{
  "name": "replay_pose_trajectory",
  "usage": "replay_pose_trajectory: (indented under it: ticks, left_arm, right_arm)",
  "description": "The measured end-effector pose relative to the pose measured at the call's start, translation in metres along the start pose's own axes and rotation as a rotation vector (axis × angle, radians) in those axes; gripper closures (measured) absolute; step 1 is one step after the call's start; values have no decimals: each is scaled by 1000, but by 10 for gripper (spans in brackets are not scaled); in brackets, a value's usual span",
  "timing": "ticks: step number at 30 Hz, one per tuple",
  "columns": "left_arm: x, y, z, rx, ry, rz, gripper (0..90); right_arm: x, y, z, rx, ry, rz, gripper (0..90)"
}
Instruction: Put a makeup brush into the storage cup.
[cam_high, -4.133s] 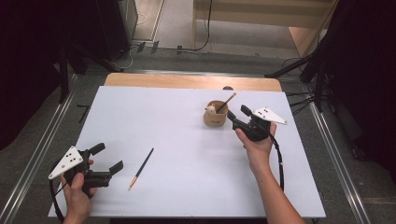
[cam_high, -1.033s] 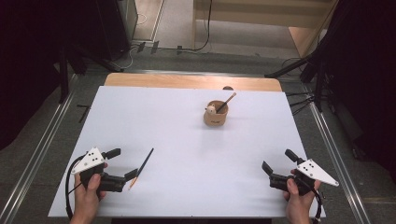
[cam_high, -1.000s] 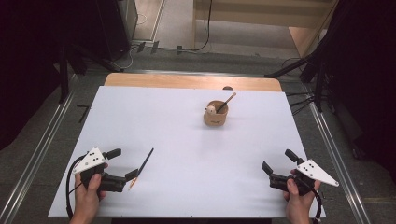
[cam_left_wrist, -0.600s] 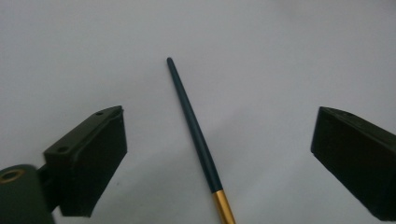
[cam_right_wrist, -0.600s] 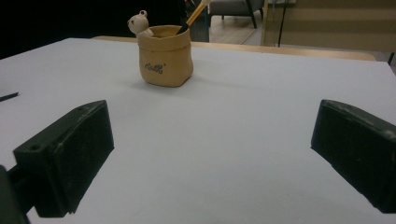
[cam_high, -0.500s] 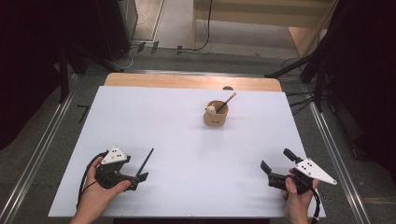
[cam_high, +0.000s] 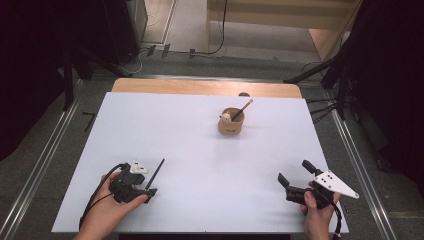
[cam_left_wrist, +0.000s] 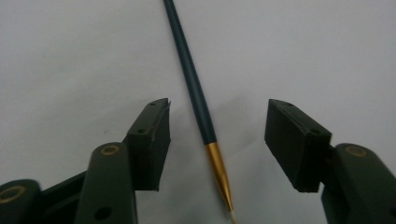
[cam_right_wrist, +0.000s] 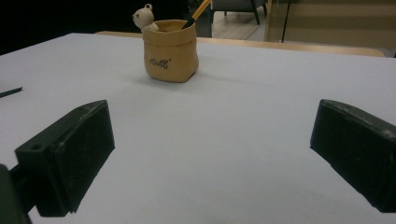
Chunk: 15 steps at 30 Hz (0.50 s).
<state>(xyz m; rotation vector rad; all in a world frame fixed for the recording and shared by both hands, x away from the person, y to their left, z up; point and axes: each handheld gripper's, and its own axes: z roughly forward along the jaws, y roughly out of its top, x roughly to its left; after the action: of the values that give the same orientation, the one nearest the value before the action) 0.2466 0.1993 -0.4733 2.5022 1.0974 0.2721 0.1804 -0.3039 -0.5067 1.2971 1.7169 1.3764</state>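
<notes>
A thin dark paintbrush (cam_high: 155, 173) (cam_left_wrist: 194, 88) with a gold ferrule lies on the white table near the front left. My left gripper (cam_high: 145, 188) (cam_left_wrist: 217, 140) is down over its ferrule end, jaws open on either side of the brush and apart from it. A tan pen pot (cam_high: 231, 121) (cam_right_wrist: 170, 50) with a small bear figure and a brush standing in it sits at the table's middle back. My right gripper (cam_high: 292, 180) (cam_right_wrist: 212, 154) rests open at the front right, pointed toward the pot, nothing between its jaws.
The white table top (cam_high: 200, 150) ends in a wooden strip (cam_high: 205, 87) at the back. Metal rails (cam_high: 50, 150) run along both sides on the floor. Dark stands and cables lie beyond the far edge.
My left gripper has moved right and forward to the paintbrush and now straddles its lower end. Since four seconds ago my right gripper has drawn back from the pot to the front right.
</notes>
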Motion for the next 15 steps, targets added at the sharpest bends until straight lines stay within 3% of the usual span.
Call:
replay_pose_trajectory:
  ticks: [2,7,11,15]
  left_arm:
    - [1,0,2,27,-8,-1,465]
    - [2,2,2,42,16,0,597]
    - [4,4,2,49,6,1,762]
    - [9,4,2,52,-20,-2,849]
  right_arm:
    - [0,0,0,0,0,1,0]
    - [0,0,1,0,1,1,1]
    - [1,-1,1,6,1,1,3]
    - [2,-1,2,10,1,3,6]
